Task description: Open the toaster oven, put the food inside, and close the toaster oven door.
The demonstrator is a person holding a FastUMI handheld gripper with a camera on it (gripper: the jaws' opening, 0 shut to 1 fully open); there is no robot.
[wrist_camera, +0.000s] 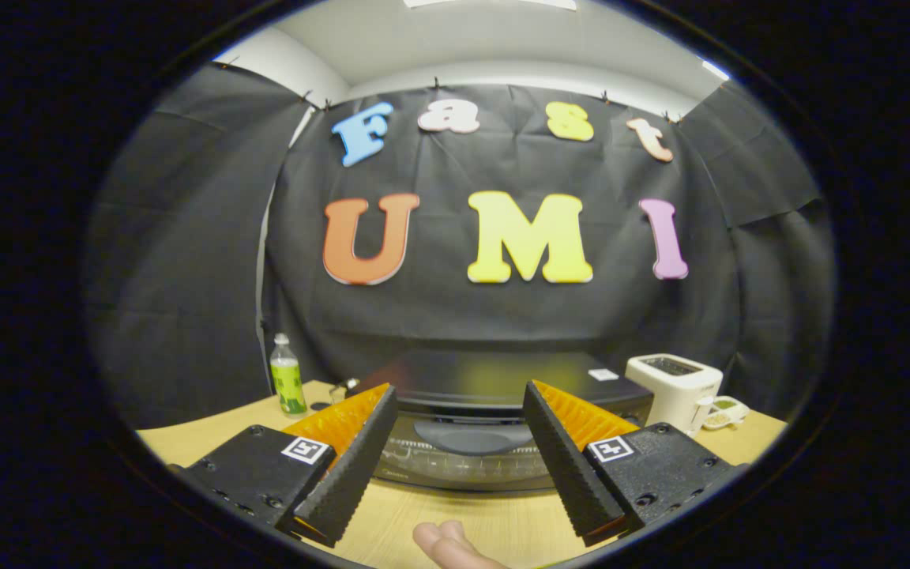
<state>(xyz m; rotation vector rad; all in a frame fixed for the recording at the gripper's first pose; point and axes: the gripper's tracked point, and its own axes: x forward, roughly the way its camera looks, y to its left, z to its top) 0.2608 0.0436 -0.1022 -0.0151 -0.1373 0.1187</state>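
The toaster oven [502, 419] sits on the table [186, 442] just ahead of the gripper [459, 403], whose fingers stand wide apart with nothing between them, flanking its closed door. Left of the oven, farther back, stands a bottle [287, 385]; a small object beside it is too blurred to identify. Right of the oven stands a toaster [672, 387], with a small dish [725, 411] just beyond it on the right. Near, between the fingers, fingertips of a hand [447, 544] rest over the table.

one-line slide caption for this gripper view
Open tongs held before the closed black toaster oven on the wooden table, fingertips below.
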